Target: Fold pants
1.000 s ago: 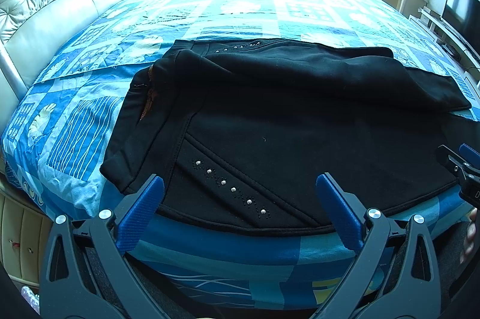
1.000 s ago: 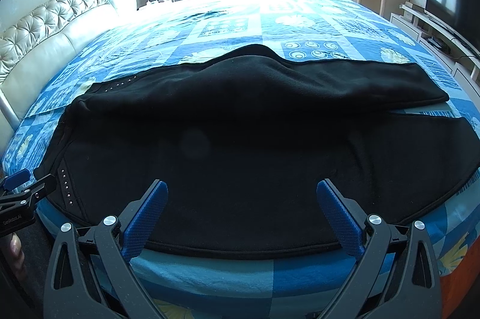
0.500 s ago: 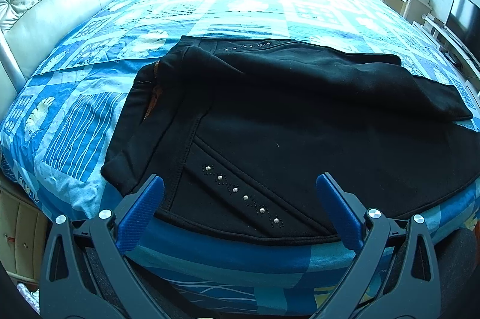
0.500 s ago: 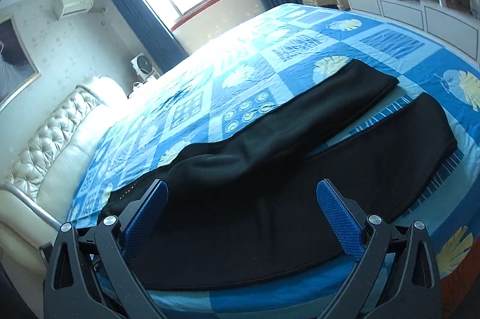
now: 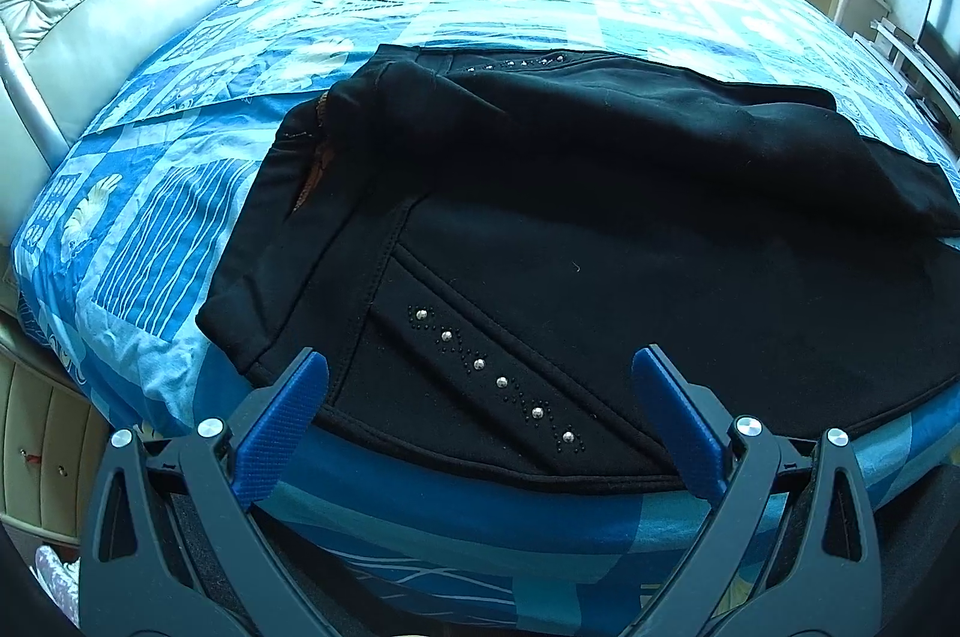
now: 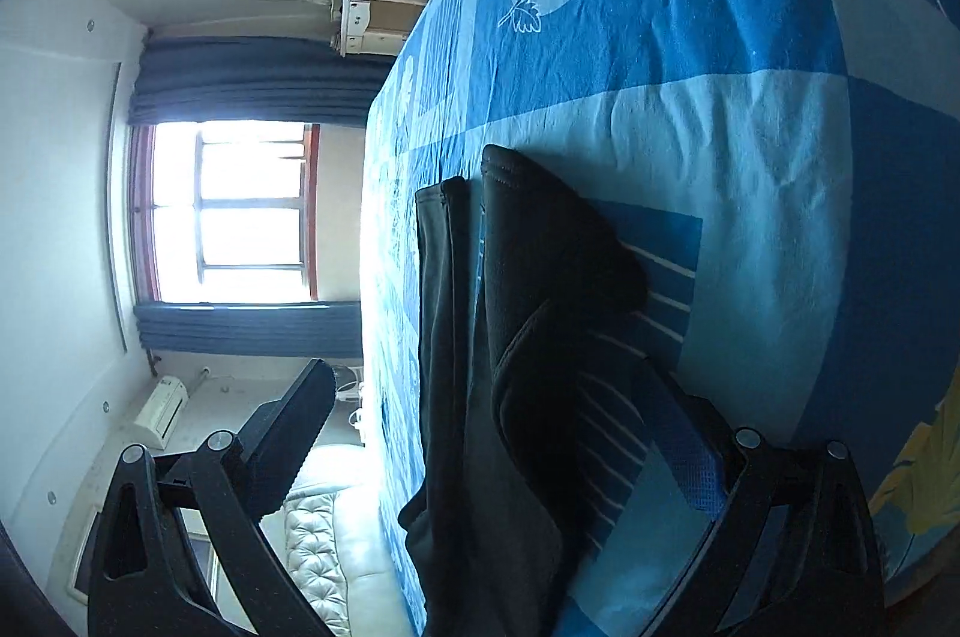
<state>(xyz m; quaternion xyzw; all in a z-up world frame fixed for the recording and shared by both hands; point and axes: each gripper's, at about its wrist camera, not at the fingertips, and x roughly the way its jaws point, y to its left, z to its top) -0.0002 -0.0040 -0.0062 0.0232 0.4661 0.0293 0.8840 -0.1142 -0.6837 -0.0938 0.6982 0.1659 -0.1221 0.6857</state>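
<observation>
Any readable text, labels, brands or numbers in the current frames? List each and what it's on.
None readable.
Black pants: only a row of metal studs, no label or lettering showing.
Blue bedspread: leaf and line patterns, no words.
Wall air conditioner: any marking too small and blurred to read.
Left tool and right tool: no visible print.

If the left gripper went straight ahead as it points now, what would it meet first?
The pants: the open left gripper points at their studded hip panel near the bed edge. Depth is uncertain.
</observation>
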